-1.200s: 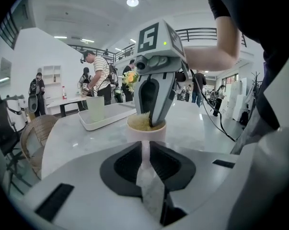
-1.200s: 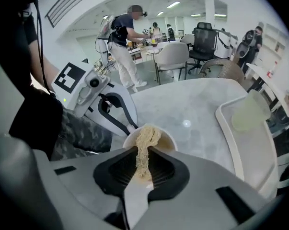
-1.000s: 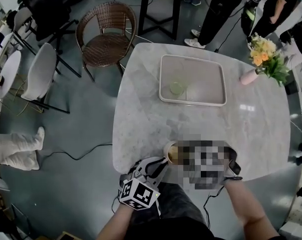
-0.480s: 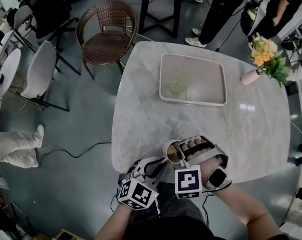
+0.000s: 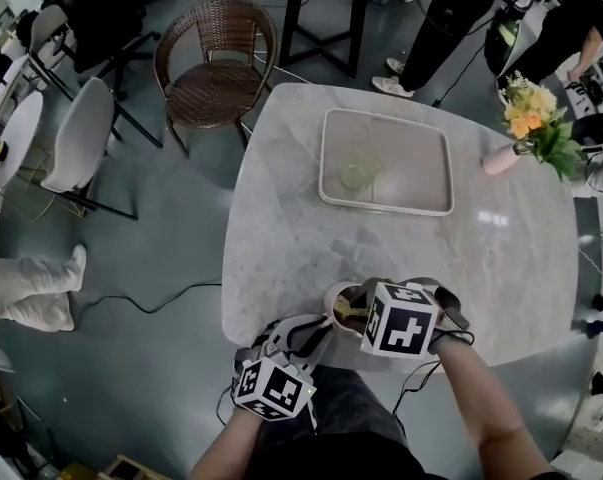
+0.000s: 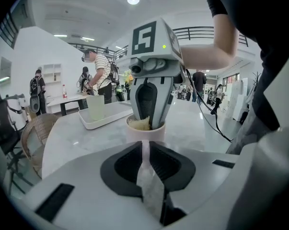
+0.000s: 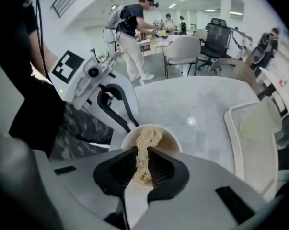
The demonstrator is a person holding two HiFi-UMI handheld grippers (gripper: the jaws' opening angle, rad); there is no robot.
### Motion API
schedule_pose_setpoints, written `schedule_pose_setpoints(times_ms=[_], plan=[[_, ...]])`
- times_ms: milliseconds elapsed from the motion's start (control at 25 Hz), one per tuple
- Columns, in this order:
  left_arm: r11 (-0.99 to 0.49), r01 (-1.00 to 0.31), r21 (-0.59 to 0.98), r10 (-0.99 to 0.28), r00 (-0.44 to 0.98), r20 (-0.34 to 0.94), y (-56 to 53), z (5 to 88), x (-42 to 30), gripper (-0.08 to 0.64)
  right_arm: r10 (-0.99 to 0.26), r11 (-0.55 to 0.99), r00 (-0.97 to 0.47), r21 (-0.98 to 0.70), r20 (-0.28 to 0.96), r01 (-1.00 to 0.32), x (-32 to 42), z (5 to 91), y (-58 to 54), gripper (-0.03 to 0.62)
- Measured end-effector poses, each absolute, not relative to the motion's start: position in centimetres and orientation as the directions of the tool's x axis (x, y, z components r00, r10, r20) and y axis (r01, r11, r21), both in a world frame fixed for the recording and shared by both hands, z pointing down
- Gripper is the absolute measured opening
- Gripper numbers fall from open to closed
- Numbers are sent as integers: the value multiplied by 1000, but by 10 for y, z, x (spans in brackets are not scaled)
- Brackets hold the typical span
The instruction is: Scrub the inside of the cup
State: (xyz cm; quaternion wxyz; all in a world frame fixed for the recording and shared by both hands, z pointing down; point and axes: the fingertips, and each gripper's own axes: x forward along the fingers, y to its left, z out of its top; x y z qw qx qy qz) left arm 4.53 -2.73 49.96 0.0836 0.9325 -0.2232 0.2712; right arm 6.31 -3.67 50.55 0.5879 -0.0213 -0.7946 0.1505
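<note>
A white cup (image 5: 341, 296) stands near the front edge of the marble table (image 5: 281, 228). My left gripper (image 5: 324, 328) is shut on a thin white part at the cup's near side, seen as a white strip between its jaws in the left gripper view (image 6: 144, 152). My right gripper (image 5: 359, 314) points down into the cup's mouth, shut on a tan scrub pad (image 7: 143, 152). The pad's end hangs inside the cup (image 7: 151, 139). In the left gripper view the right gripper (image 6: 149, 121) stands upright in the cup (image 6: 145, 131).
A white tray (image 5: 385, 205) holding a pale green cup (image 5: 353, 175) sits at the table's middle back. A pink vase of flowers (image 5: 503, 153) stands at the right edge. A wicker chair (image 5: 216, 63) and white chairs stand beyond the table, with people farther off.
My right gripper has turned over the cup, its marker cube now facing up and its jaws lowered into the cup's mouth. The left gripper and cup have stayed put.
</note>
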Motion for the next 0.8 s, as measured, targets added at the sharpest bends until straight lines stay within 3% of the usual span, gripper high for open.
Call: schedule_pose_setpoints(times_ms=[160, 360, 560, 680, 800], plan=[[-885, -465, 32, -376, 752, 542, -29, 499, 45, 57, 152, 946, -409, -252, 900, -203, 64, 491, -42, 64], [-871, -488, 54, -387, 750, 537, -32, 499, 44, 55, -126, 989, -344, 88, 930, -123, 67, 497, -61, 64], [-879, -476, 21, -388, 741, 548, -32, 500, 46, 57, -410, 872, -178, 441, 895, 212, 68, 505, -78, 64], [-884, -468, 5, -387, 737, 554, -31, 501, 48, 58, -452, 796, -147, 472, 880, 380, 60, 510, -78, 64], [-882, -470, 8, -388, 737, 553, -29, 500, 49, 60, -435, 764, -137, 446, 890, 467, 56, 518, -75, 64]])
